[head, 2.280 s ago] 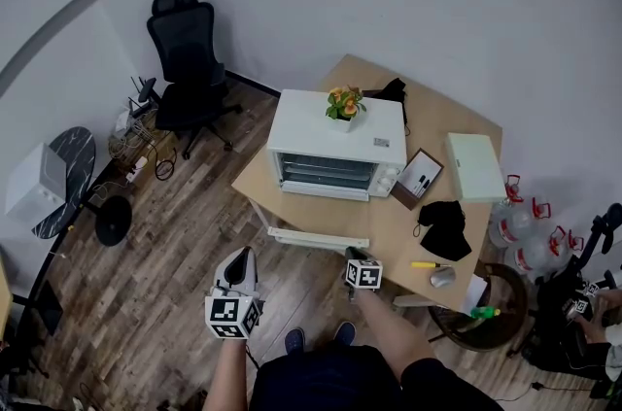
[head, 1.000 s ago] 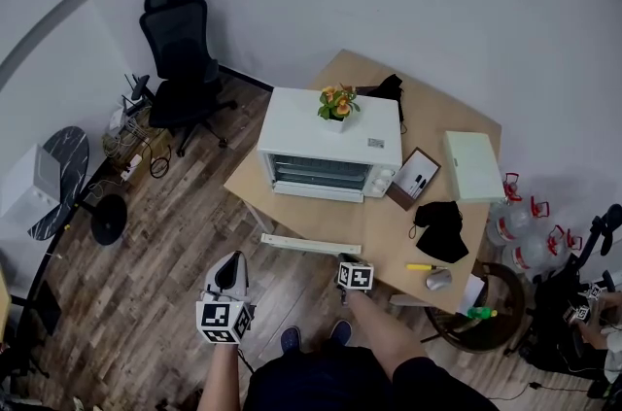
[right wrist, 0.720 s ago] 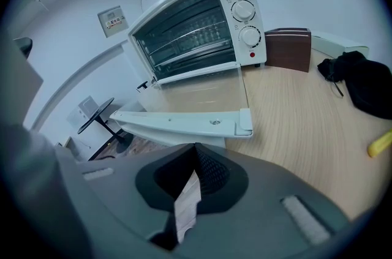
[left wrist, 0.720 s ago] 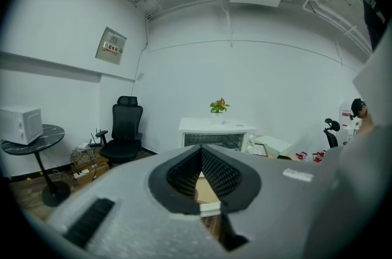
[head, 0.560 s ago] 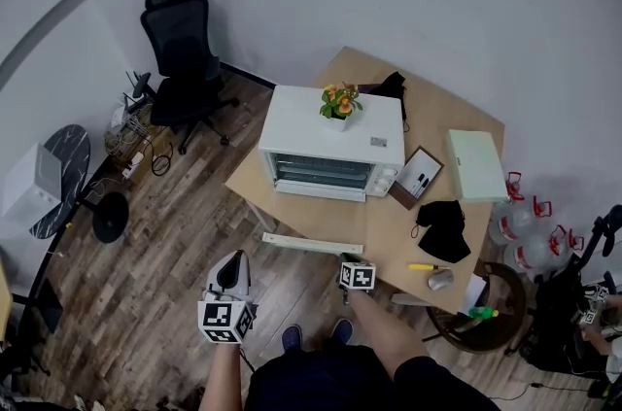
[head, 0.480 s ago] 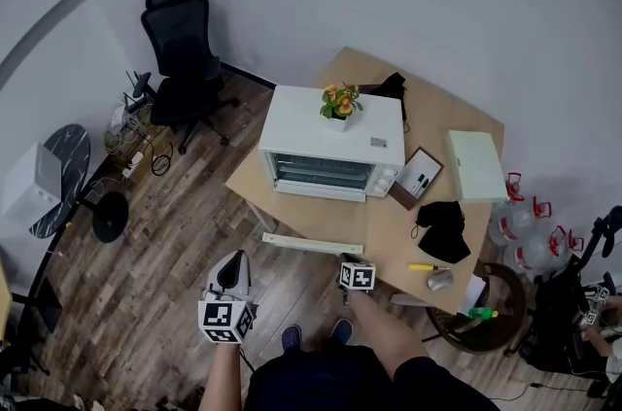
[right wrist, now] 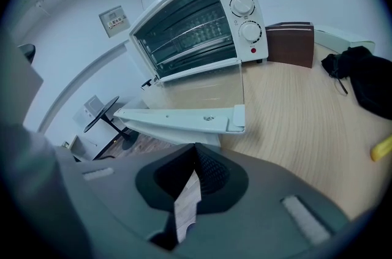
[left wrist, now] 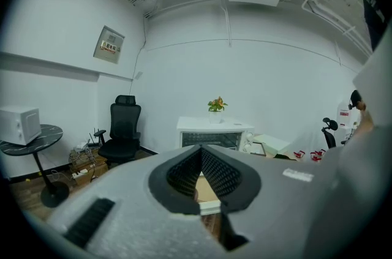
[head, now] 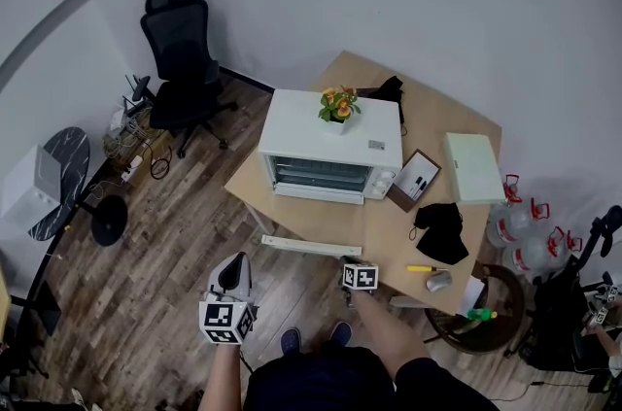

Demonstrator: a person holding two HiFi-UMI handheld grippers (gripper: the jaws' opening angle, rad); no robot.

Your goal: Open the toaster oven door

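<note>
A white toaster oven (head: 330,129) stands on the wooden table (head: 428,122) with a small potted plant (head: 338,105) on top. Its glass door (right wrist: 202,92) lies folded down flat, and the white handle bar (head: 311,247) sits at the table's near edge. My right gripper (head: 348,261) hangs just below the handle's right end, jaws shut and empty; the handle (right wrist: 184,120) crosses the right gripper view just beyond the jaws. My left gripper (head: 236,260) is over the floor, left of the table, shut on nothing. The left gripper view shows the oven (left wrist: 211,129) far ahead.
On the table right of the oven are a brown frame (head: 415,178), a white box (head: 473,168), a black cloth (head: 439,229), a yellow marker (head: 424,268) and a mouse (head: 439,280). A black office chair (head: 180,50) stands at the back left. Water bottles (head: 520,224) sit at the right.
The door lies open in every frame. Both grippers keep nearly the same places; only the head camera has shifted slightly.
</note>
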